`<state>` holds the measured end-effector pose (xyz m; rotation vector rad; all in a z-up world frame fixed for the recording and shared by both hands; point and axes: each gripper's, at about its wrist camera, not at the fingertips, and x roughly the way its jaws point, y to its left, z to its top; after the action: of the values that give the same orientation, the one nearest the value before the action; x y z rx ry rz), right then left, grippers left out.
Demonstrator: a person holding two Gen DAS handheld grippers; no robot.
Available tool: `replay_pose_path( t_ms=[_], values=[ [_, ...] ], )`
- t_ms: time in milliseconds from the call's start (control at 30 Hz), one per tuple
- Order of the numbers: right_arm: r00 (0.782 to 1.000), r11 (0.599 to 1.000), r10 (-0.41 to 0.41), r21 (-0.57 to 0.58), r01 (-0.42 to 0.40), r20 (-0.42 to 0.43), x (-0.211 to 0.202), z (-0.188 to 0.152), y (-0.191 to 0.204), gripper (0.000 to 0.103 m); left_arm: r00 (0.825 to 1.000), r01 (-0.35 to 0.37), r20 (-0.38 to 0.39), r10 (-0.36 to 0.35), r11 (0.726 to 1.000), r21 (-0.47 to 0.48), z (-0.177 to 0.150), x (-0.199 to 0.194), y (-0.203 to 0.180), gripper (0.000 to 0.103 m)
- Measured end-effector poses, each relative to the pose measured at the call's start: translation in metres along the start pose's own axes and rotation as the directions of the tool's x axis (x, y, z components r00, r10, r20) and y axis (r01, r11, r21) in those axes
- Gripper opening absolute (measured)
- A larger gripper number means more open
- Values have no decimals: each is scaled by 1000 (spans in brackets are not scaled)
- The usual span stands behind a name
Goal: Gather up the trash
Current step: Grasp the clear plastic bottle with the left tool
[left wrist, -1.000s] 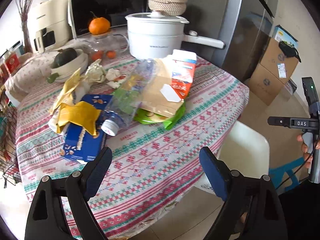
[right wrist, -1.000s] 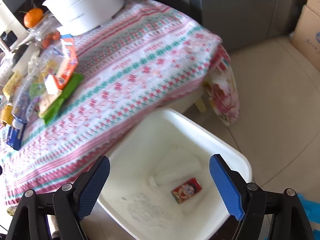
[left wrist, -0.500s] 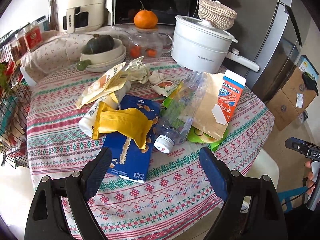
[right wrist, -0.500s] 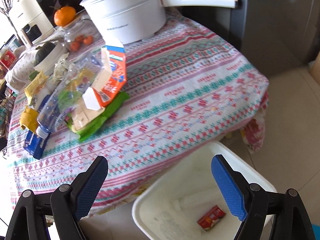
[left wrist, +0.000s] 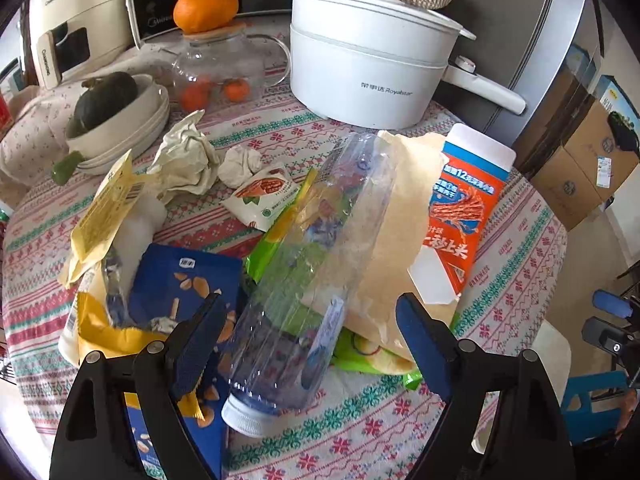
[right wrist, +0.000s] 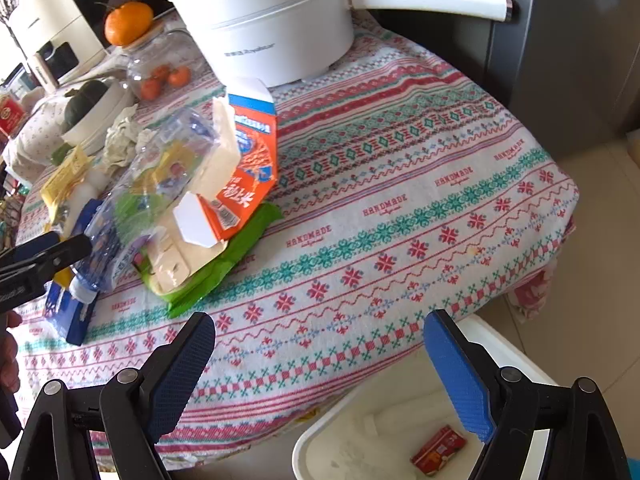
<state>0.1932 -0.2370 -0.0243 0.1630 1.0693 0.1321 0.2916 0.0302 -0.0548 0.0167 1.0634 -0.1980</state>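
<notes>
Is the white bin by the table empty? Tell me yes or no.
No: in the right wrist view a small red packet lies on the bottom of the white bin.

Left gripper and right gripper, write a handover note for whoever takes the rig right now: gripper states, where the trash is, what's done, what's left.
Left gripper: open, jaws just closing a little, straddling the clear plastic bottle without pressing it.
Right gripper: open, empty, above the table edge and the white bin.
Trash: piled on the tablecloth: bottle, orange carton, blue snack box, yellow wrapper, green packet, crumpled paper.
Done: a red packet and something white lie in the bin.
Left: grip the bottle, bin it, then the rest.
</notes>
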Motion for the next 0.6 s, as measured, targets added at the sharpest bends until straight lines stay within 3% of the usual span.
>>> replay_pose_path(
  t_ms=[133,300,600],
  values=[
    [1000,1000,-24,5,24,-8,9,8,-4,89,999,-28,-23,29,999,29,13,22,-5,81],
    [997,997,-78,-9,78,-7,16,13,-12,89,987,-92,-128,96,995,39,7,53,-9,75],
    [992,993,-121,0,121,-18,22,16,-28,89,999,-35,-32,35,999,-1,3,16,-19,71]
  ],
)
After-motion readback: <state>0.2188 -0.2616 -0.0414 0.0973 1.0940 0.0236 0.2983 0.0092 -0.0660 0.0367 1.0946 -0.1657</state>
